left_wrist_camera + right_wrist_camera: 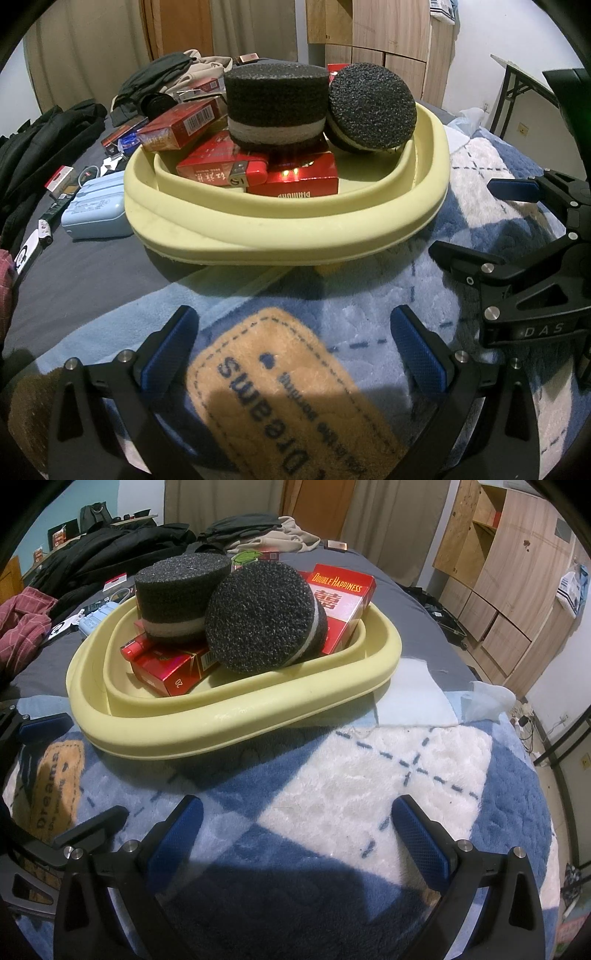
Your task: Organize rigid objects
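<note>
Left wrist view has the yellow basin (288, 236) sitting on the fleece blanket (332, 295) just ahead of both tools, already piled with red boxes (295, 177) and two black foam discs: one disc (277, 107) flat on top of the boxes, the other (371, 107) tipped on edge against the far rim. The left gripper (295, 354) hangs low over the blanket with its blue pads spread wide and nothing between them; the right gripper (295, 838) is the same, spread and empty, a little short of the basin. I'd say the loading looks nearly done, with a blue case (96, 210) and small items lying loose beside the basin on the grey sheet. If that case goes in next, approach it from above, square to its long sides, and set it low among the boxes so the leaning disc isn't knocked out.
</note>
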